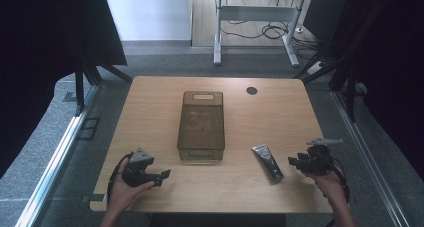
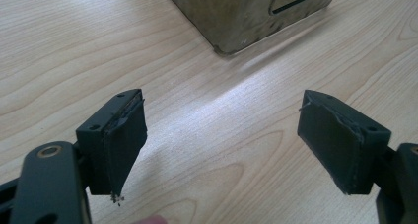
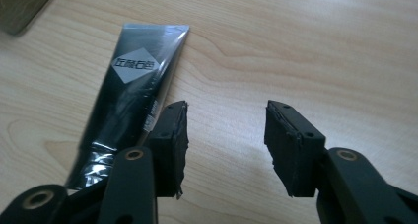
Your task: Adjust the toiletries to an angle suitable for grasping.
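A black tube (image 1: 267, 162) with a silver crimped end lies flat on the wooden table (image 1: 150, 112), right of centre near the front. In the right gripper view the tube (image 3: 133, 95) lies to the left of the jaws, outside them. My right gripper (image 1: 292, 161) sits just right of the tube, open with bare wood between its fingers (image 3: 283, 145). The right gripper (image 3: 226, 145) holds nothing. My left gripper (image 1: 166, 175) rests at the front left, open wide and empty (image 2: 222, 145). A brown translucent bin (image 1: 201, 125) stands mid-table; its near corner (image 2: 246, 17) is ahead of the left gripper.
A round cable hole (image 1: 251, 90) sits at the table's back right. Black frame struts (image 1: 350, 87) flank both sides of the table. A white desk frame with cables (image 1: 260, 27) stands on the floor beyond. Bare wood lies between the two grippers.
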